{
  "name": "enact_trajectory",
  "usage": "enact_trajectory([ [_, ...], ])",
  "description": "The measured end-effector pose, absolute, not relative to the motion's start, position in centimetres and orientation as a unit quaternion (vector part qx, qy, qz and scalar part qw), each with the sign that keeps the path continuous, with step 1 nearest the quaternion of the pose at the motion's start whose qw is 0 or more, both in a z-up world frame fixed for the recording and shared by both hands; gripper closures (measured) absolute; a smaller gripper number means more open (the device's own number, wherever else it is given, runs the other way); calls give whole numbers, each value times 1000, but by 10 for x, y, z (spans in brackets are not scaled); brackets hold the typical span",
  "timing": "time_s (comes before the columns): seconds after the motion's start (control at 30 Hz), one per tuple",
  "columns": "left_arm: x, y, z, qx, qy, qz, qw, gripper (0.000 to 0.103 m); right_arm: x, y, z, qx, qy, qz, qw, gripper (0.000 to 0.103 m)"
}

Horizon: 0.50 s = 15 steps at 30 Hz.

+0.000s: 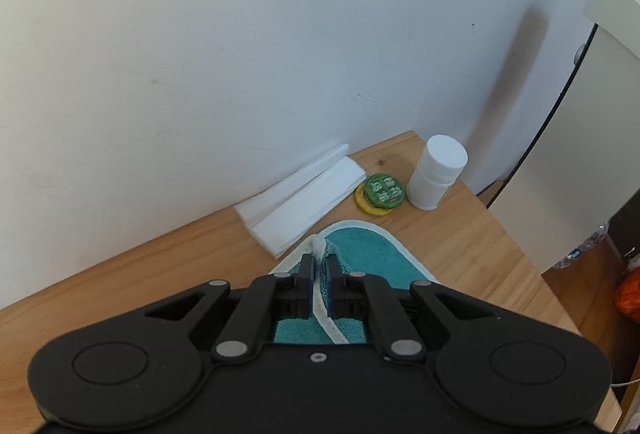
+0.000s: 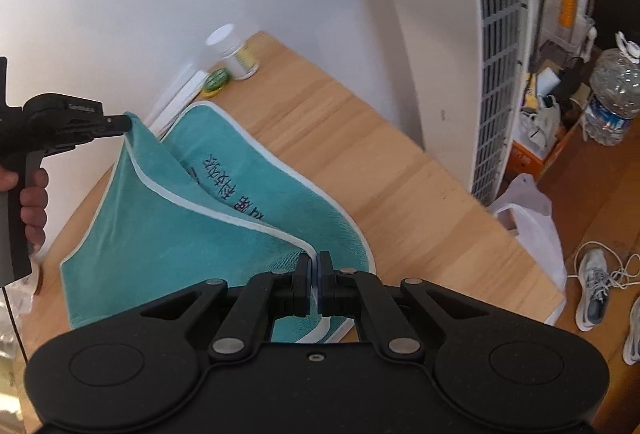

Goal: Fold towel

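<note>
So we're mid-fold here: the teal terry towel with white piping (image 2: 168,234) lies on the light wooden table (image 2: 360,162), one edge lifted. The left gripper (image 1: 319,266) is clamped on the white trim at one corner, and the right gripper (image 2: 315,266) is pinching the other. Next move, I'd guess: carry both corners across together, keeping the edge taut, and line it up with the far hem.

Teal towel (image 2: 168,234) with white trim and dark embroidered characters.
</note>
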State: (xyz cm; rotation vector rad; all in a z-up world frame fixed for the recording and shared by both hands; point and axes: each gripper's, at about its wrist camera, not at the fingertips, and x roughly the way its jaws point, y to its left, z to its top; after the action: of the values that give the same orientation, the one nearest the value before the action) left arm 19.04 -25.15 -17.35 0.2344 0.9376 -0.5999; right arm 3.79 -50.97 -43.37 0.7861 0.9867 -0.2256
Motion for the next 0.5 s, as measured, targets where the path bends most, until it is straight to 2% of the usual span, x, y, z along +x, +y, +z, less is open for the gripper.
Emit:
enact_trajectory([
  [0.1,193,-263,-181,104,436,-283,848,95,39,-516,-445,355,457,-143,803,100],
  [0.17,196,-274,-190,104,436,-280,849,88,42,-518,-450,343,454,-175,804,97],
  [0.2,195,-277,-191,107,436,-284,847,77,42,-519,-452,335,455,-191,803,95],
  [0.23,192,-278,-190,112,430,-289,848,58,42,-520,-452,326,455,-202,804,95],
  [0.3,184,-276,-185,129,408,-292,855,41,41,-519,-451,295,458,-217,810,95],
  [0.4,169,-264,-174,170,373,-299,862,38,39,-513,-442,272,458,-188,825,95],
  [0.5,157,-242,-165,191,369,-295,860,38,44,-496,-438,247,470,-122,839,95],
])
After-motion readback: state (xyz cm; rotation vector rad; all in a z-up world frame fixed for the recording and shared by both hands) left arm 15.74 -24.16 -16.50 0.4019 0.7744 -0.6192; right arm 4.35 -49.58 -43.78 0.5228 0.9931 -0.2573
